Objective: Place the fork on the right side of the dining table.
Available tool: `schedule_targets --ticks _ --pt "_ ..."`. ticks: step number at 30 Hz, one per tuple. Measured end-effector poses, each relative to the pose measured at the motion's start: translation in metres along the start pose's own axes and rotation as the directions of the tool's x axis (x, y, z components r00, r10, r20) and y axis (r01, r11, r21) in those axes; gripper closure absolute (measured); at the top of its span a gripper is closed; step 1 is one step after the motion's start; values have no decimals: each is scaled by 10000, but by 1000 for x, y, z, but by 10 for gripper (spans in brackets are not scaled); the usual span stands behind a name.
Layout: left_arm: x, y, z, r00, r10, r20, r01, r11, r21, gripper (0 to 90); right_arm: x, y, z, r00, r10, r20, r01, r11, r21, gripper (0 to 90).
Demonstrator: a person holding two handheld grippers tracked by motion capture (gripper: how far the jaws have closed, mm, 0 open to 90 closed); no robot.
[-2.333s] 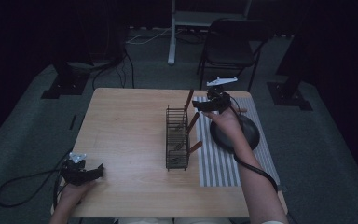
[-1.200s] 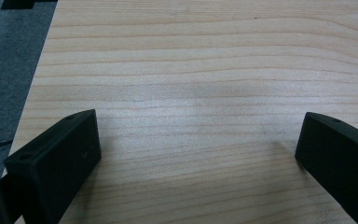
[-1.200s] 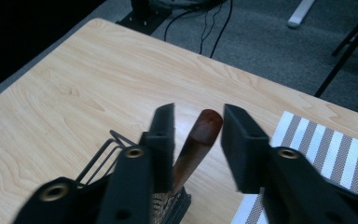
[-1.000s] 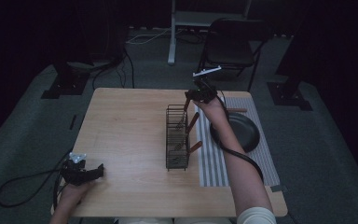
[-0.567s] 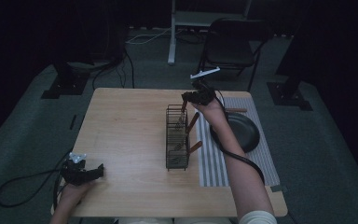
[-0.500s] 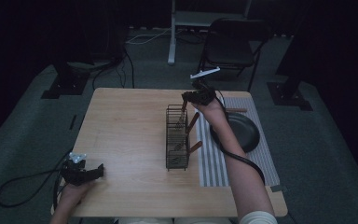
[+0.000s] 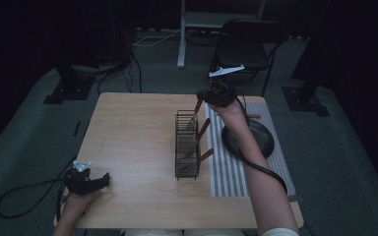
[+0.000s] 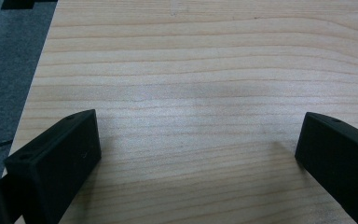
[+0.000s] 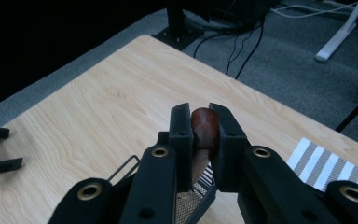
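A light wooden table [image 7: 133, 142] stands in a dim room on grey carpet. Near its middle sits a black wire rack [image 7: 187, 145], with three wooden-handled utensils [image 7: 203, 130] leaning out of it toward the right. Just beside the rack lies a striped mat [image 7: 234, 169], and a dark round pan [image 7: 258, 140] rests on the mat's far half. The right gripper [image 7: 211, 96] hovers over the rack's far end, at the top of the farthest wooden handle [image 7: 197, 105]; it seems to grip that handle, though the dark hides the jaws. The left gripper [image 7: 91, 182] rests on the table's near left corner, its cable [image 7: 24, 194] looping off the edge. A black chair [image 7: 246, 46] stands beyond the table.
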State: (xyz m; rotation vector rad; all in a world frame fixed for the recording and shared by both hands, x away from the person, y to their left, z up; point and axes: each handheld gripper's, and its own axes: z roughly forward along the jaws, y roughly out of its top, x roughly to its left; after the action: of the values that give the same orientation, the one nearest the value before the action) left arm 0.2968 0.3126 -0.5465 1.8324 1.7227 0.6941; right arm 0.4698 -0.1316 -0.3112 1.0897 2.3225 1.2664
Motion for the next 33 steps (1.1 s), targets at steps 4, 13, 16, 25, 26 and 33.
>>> schedule_targets --ticks 4,13,16,25,26,33 --pt "0 0 0 10000 3 1 -3 10000 -2 2 1 5 -12 10000 -47 36 48 9998 -198 807" --pt "0 0 0 10000 3 2 -3 10000 7 2 6 19 -39 9997 -191 117 198 9976 -660 807" --pt "0 0 0 10000 -2 0 2 10000 9 2 8 24 -48 9994 -292 210 307 9964 -790 807" --pt "0 0 0 10000 4 0 -4 10000 5 2 1 22 -72 9987 -7 507 63 9939 -1098 807" --pt "0 0 0 10000 2 2 -2 10000 8 2 -3 19 -76 9979 35 645 37 9937 -1117 807" --pt "0 0 0 10000 -1 4 1 10000 5 2 -9 6 -86 9967 195 794 -104 9935 -1137 807"
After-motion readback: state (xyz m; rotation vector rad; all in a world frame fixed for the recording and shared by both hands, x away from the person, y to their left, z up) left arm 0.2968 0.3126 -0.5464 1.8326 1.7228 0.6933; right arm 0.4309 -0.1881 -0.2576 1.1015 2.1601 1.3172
